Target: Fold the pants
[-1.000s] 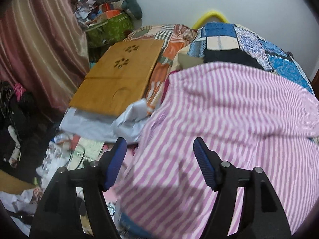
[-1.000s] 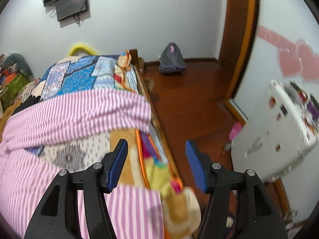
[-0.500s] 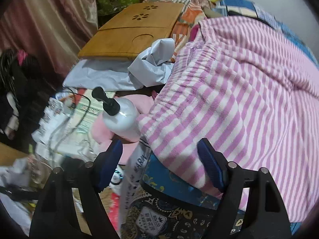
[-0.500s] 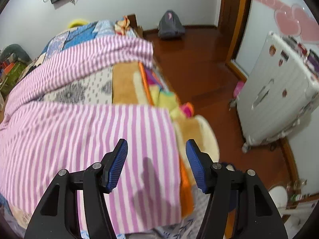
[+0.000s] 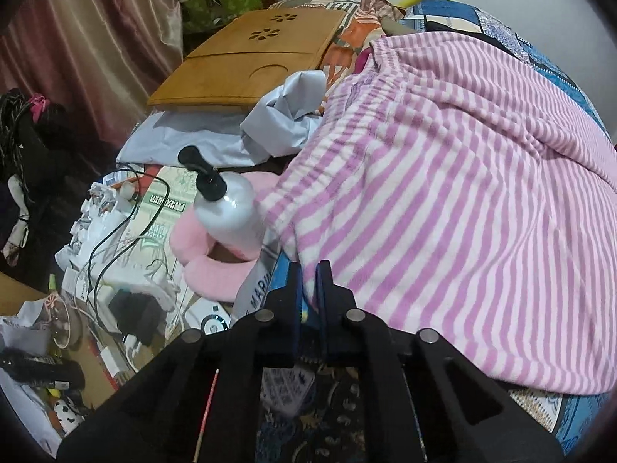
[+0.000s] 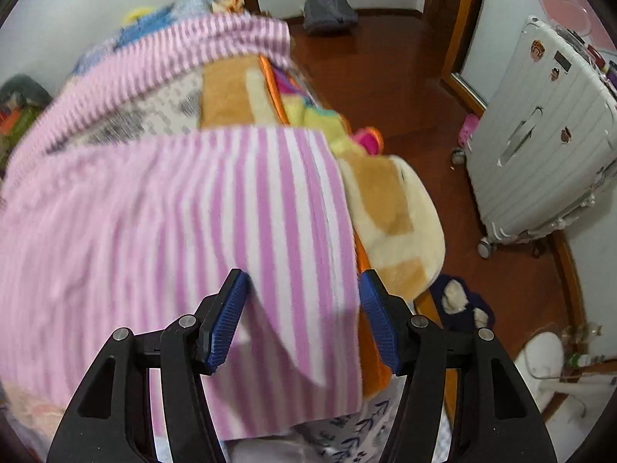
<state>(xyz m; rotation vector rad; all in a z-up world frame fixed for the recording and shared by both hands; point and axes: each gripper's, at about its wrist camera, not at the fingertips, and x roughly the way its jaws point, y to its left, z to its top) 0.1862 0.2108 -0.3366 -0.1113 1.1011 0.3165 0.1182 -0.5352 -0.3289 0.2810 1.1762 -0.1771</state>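
Observation:
The pink and white striped pants point(image 5: 443, 193) lie spread across the bed. In the left wrist view my left gripper point(image 5: 310, 270) is shut on the near corner of the pants at the waistband end. In the right wrist view the pants point(image 6: 193, 212) show one leg end in front and the other leg farther back. My right gripper point(image 6: 304, 308) is open, its blue pads on either side of the near leg's hem, with the fabric lying between them.
Left of the bed lie a white pump bottle point(image 5: 227, 208), a pink plush item point(image 5: 216, 266), cables, papers and a wooden lap tray point(image 5: 250, 58). Right of the bed are a wooden floor point(image 6: 385, 77), a white suitcase point(image 6: 540, 146) and a grey bag point(image 6: 327, 11).
Both grippers dropped down toward the near edge of the pants. The left gripper closed on the waistband corner. The right gripper moved over the leg hem and stays open.

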